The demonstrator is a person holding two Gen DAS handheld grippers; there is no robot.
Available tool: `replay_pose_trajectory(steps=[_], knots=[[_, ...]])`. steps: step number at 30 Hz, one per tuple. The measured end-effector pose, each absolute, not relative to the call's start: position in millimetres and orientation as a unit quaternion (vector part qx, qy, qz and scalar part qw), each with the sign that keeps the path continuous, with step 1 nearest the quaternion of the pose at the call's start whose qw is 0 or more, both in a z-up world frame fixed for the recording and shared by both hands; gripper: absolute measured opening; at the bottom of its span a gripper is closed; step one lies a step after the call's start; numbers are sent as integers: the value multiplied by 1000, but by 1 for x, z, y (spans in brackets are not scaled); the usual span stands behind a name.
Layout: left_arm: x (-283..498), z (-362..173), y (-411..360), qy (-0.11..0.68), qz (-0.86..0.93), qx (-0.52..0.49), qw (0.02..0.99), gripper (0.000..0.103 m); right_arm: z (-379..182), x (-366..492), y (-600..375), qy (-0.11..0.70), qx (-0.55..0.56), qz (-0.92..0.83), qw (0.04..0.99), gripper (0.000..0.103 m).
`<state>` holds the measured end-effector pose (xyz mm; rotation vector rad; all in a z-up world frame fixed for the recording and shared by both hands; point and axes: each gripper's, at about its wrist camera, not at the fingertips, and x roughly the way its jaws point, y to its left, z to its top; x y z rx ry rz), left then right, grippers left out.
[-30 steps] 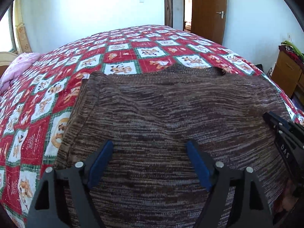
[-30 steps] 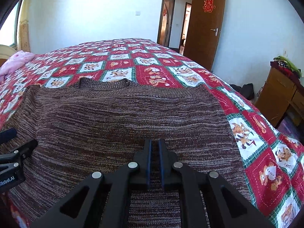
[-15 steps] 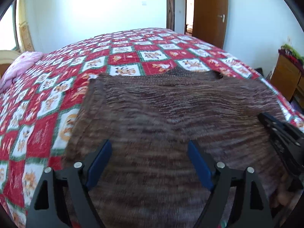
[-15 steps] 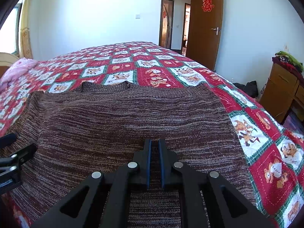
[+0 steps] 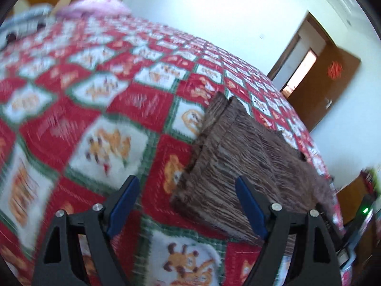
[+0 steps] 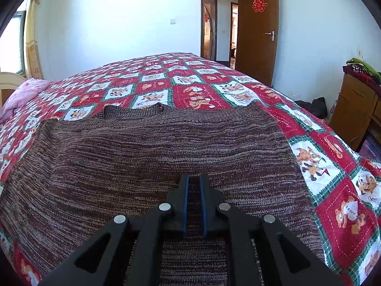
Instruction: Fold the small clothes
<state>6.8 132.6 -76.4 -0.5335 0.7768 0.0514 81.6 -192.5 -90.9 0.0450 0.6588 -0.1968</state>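
1. Left wrist view: your left gripper (image 5: 185,205) has swung off the brown knit sweater (image 5: 240,166). A second ago both its fingers stood over the knit; now the frame is tilted and blurred, and the gripper's left finger hangs over bare quilt (image 5: 102,143) while its right finger stands at the sweater's side edge. The jaws are wide apart with nothing between the pads.

2. Right wrist view: your right gripper (image 6: 193,202) has kept its place at the sweater's near hem. Its jaws are drawn nearly together, and the knit runs up into the narrow gap between the pads; it reads as clamped on the hem, though the pinch point itself is hard to see.

3. Position of the task's thing: the sweater (image 6: 152,157) lies flat on the bed's quilt (image 6: 333,162), collar on the far side from the gripper and hem nearest it, sleeves already tucked in by the look of the straight side edges.

4. Meaning for the fold: one hand anchors the hem, the other is travelling to the sweater's side, probably to take a corner or edge. No new fold is made yet.

5. Count: one sweater; two grippers, one open and one closed; one pink pillow (image 6: 26,93) beyond the sweater's left shoulder; one wooden cabinet (image 6: 354,109) well off its right side, bearing a pile of clothes too small to count.
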Motion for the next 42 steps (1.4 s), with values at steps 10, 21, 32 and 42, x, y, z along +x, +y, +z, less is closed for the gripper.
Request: replay_pose_trajectory(steps=[10, 21, 32, 42], knots=[[24, -76, 121, 355, -3, -273, 894, 61, -91, 81, -194, 322, 21, -98, 941, 10], [10, -82, 112, 342, -29, -281, 896, 32, -91, 81, -191, 322, 14, -101, 941, 10], [-7, -79, 126, 342, 3, -277, 898, 41, -91, 81, -192, 322, 17, -100, 941, 10], [-9, -78, 121, 347, 12, -274, 897, 75, -91, 81, -190, 322, 15, -102, 941, 10]])
